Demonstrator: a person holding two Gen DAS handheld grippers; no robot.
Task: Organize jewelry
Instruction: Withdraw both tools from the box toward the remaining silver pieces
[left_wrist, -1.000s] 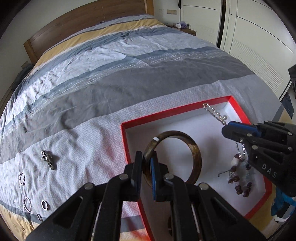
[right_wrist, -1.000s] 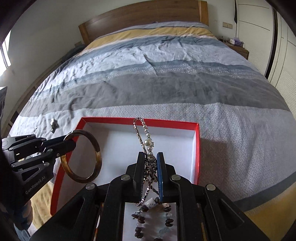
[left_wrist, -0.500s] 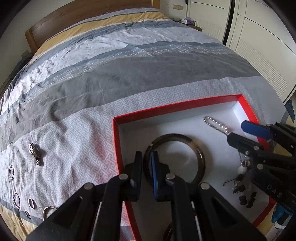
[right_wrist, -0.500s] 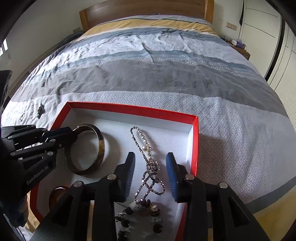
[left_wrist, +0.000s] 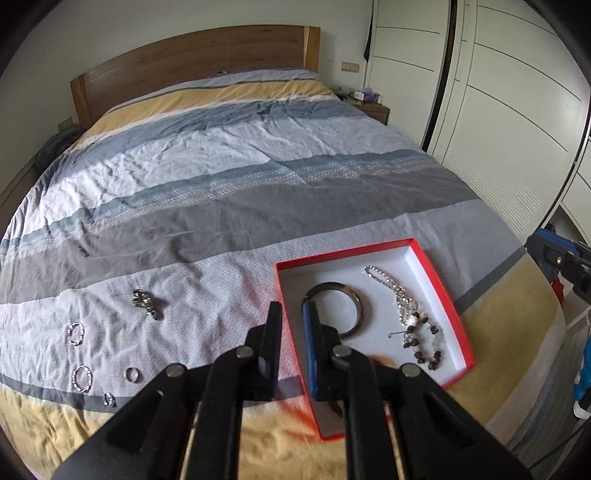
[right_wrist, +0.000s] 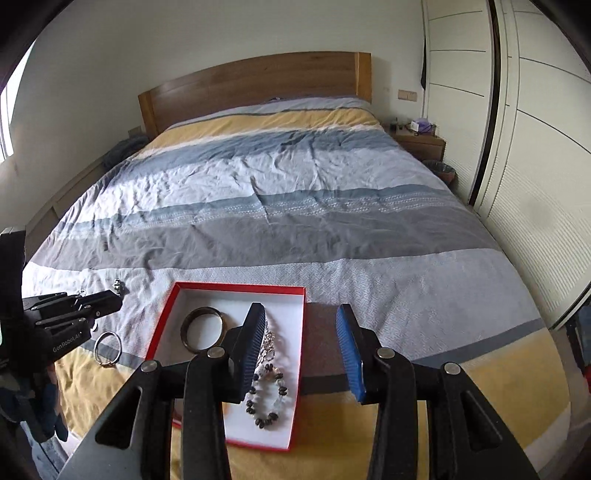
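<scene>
Over the red box (left_wrist: 436, 273), your left gripper (left_wrist: 291, 314) is narrowly parted and empty, the right gripper (right_wrist: 301, 314) wide; the bangle (left_wrist: 356, 301) lies inside. Farther left, small rings (left_wrist: 132, 374) could sink into quilt folds and slip your pinch.

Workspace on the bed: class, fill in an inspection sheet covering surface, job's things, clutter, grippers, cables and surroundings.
Surface: striped duvet on a bed, wrinkled.
Job's things: red box with white inside holds a dark bangle, a rhinestone chain and a beaded bracelet; loose rings and a metal clump lie on the duvet left of the box.
Clutter: nothing seen.
Grippers: left gripper open, empty; right gripper open wide, empty, above the box.
Cables: nothing seen.
Surroundings: wooden headboard, nightstand, white wardrobe doors.
</scene>
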